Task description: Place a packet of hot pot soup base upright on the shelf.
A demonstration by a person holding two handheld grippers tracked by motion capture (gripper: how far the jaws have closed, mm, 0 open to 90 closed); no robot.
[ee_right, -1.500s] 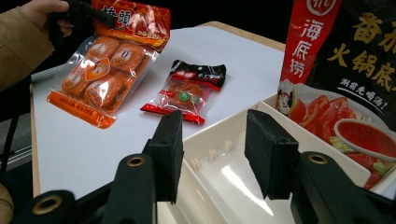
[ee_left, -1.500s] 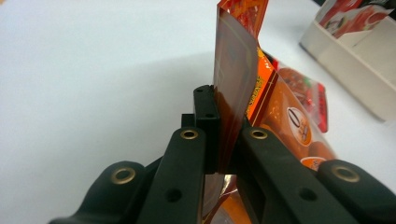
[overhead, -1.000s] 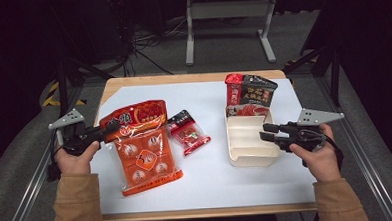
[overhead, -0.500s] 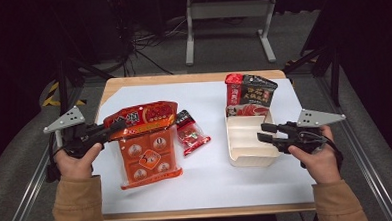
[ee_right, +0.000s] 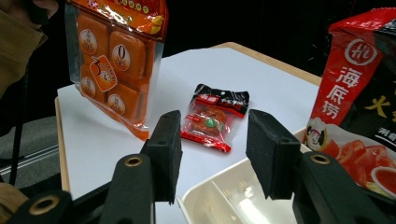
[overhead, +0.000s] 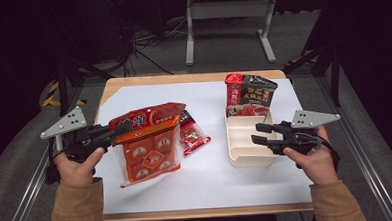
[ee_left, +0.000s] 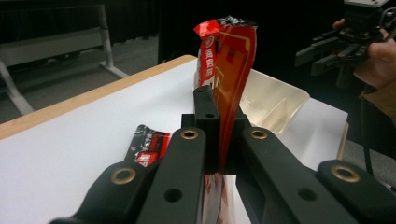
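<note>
My left gripper (overhead: 115, 129) is shut on the top edge of a large orange snack bag (overhead: 148, 145) and holds it up off the white table top; the bag (ee_left: 223, 140) passes edge-on between my jaws. The same bag (ee_right: 116, 60) hangs at the upper left of the right gripper view. My right gripper (overhead: 257, 133) hovers over the near end of a cream divided tray (overhead: 251, 160). Its jaws have just been opening and nothing is between them (ee_right: 212, 154). A small red sachet (overhead: 192, 135) lies flat between the bag and the tray.
A red-and-black pack (overhead: 251, 95) stands upright at the tray's far end (ee_right: 355, 107). The white sheet (overhead: 207, 180) covers a wooden table (overhead: 192, 78). A metal frame stands on the floor beyond. The sachet (ee_right: 215, 116) lies ahead of my right jaws.
The left hand has lifted the orange bag from lying flat to hanging. The right jaws have spread wider over the tray.
</note>
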